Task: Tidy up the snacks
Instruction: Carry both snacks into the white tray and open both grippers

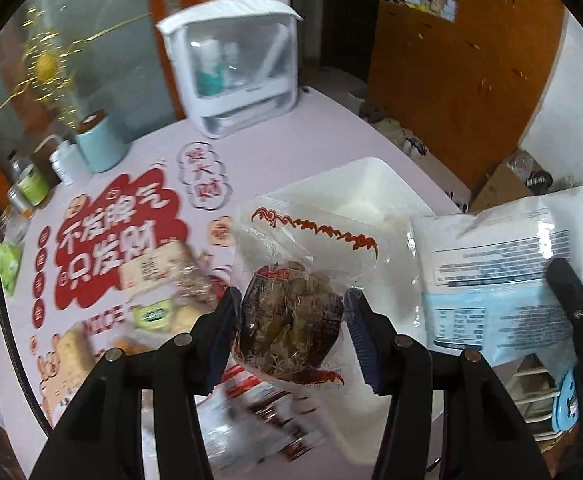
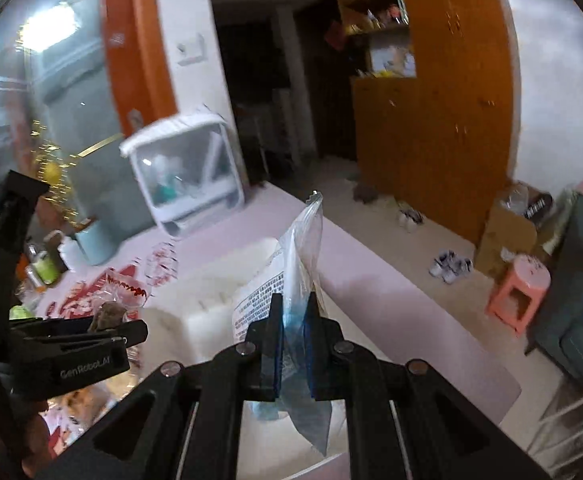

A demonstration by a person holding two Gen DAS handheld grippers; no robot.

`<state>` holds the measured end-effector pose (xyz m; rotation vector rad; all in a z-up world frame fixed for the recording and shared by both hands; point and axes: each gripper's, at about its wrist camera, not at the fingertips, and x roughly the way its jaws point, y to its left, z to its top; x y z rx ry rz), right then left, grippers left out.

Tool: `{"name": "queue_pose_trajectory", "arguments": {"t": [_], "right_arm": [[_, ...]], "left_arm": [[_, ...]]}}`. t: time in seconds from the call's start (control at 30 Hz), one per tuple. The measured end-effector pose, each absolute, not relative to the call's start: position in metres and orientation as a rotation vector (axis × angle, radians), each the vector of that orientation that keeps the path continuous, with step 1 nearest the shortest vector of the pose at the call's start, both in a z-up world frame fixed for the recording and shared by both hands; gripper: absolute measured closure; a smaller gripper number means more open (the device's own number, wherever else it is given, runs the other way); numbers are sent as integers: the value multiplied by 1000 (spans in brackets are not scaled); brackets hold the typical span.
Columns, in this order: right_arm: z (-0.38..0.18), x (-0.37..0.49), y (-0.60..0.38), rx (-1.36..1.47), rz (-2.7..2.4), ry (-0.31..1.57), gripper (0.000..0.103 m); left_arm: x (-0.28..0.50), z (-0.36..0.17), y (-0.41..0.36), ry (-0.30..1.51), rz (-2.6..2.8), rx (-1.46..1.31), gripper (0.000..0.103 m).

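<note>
My left gripper [image 1: 289, 316] is shut on a clear snack packet [image 1: 291, 312] with a dark brown filling and red print, held above the table in front of a white bin [image 1: 375, 192]. My right gripper [image 2: 293, 320] is shut on the edge of a white and light-blue snack bag [image 2: 299, 248], held upright over the same white bin [image 2: 211, 280]. That bag also shows at the right of the left wrist view [image 1: 499, 256], and the left gripper [image 2: 91, 332] with its packet at the left of the right wrist view.
Several more snack packets [image 1: 159, 280] lie on the pink table [image 1: 331, 136] with red print. A white clear-front case [image 1: 235, 68], a light-blue cup [image 1: 99, 144] and jars [image 1: 31, 188] stand at the back. A pink stool [image 2: 519, 292] and shoes are on the floor right.
</note>
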<state>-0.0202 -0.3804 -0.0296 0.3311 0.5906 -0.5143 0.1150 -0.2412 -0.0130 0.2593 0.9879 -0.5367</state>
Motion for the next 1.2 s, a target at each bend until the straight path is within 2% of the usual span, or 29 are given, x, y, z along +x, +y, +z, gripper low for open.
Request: {"name": "queue_pose_trajectory", "arguments": {"t": [0.23,0.37,0.4,0.43,0.5,0.53,0.57,0.7,1.2], "right_arm": [[-71,-4,-398,340,-526,694,93],[-80,4,-399,313,-524,754,85],[-81,4,-399,305,-518,754,80],[-80,5,-399,296,-512,752,68],[-78,4,-395,290,-503,734,51],[-76,4,-393,289,-499,722,47],[-74,3,-391,287,-494,704,46],[-65,2,-378,267,-467,680,45],[-37,-4,-323,228,-416,652,45]], "left_arm": [[117,-60,-298,1049,-512,342,51],[121,-78,-308,1082,-481,369,47],[122,-82,-309,1089,-471,377,45],[123,-84,-309,1095,-465,380,43],[124,-88,-308,1111,-449,380,26],[125,-88,-306,1112,-445,374,21],[125,-87,-304,1107,-439,367,15],[125,-79,-293,1085,-422,360,11],[107,-46,-235,1026,-388,327,10]]}}
